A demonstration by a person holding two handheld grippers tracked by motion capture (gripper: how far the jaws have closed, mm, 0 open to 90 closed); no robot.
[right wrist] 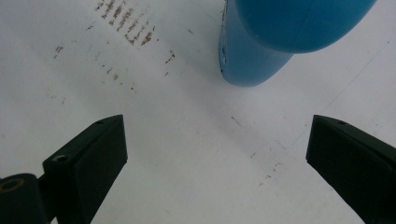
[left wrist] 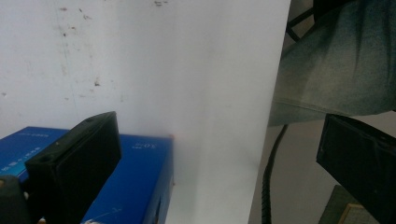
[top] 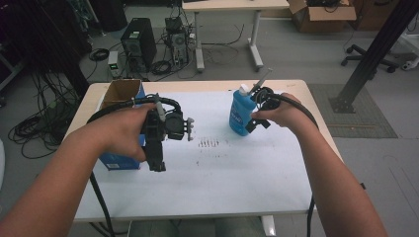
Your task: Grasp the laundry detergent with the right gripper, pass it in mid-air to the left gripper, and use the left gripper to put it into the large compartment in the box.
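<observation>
- My left gripper (top: 157, 163) hangs above the left part of the table, jaws pointing down toward the near edge and spread wide with nothing between them.
- Just under and beside it I see the blue cardboard box (left wrist: 135, 186), its top open in the high view, resting at the left edge of the white sheet covering the table (top: 222, 173).
- My right gripper (top: 257, 121) sits at the right rear of the sheet, jaws spread wide and empty.
- Just ahead of those jaws stands the blue plastic bottle with a white cap (top: 241, 112), upright; from the high view I cannot tell whether the gripper touches it.
- A patch of small brown marks (top: 208, 143) stains the sheet between the two grippers.
</observation>
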